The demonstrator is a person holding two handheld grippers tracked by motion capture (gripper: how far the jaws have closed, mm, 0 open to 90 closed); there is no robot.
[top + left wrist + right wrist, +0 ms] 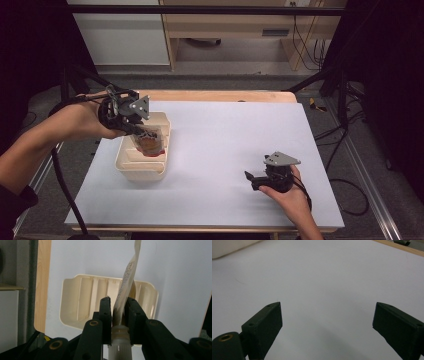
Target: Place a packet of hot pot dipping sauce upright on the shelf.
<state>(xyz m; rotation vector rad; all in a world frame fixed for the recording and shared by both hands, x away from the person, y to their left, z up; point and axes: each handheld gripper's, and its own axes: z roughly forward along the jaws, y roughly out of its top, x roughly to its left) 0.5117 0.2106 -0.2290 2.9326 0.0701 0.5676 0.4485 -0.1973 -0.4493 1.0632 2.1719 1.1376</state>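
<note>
Cream plastic, ribbed inside and split into compartments: a shallow rectangular tray is seen on the white sheet that covers the wooden table. The tray lies directly below and ahead of the left gripper.

The left gripper is held in the person's left hand, tilted downward over the tray. Its jaws are clamped on a flat printed pouch with a white ribbed screw spout; the grip is taken at the neck, just above the spout, as shown in the left gripper view. The pouch body extends away from the jaws, edge-on in that view. In the high view a red and orange print is made out on the pouch, which hangs over the tray's larger compartment. Whether its lower end touches the tray floor cannot be told.

The right gripper is held in the right hand, low over the white sheet, well apart from the tray and pointed toward it. Its jaws stand wide apart with nothing between them; bare white sheet is seen past them in the right gripper view, with a corner of the tray far off at upper left.

A grey three-cornered plate is noted on top of the left gripper.
</note>
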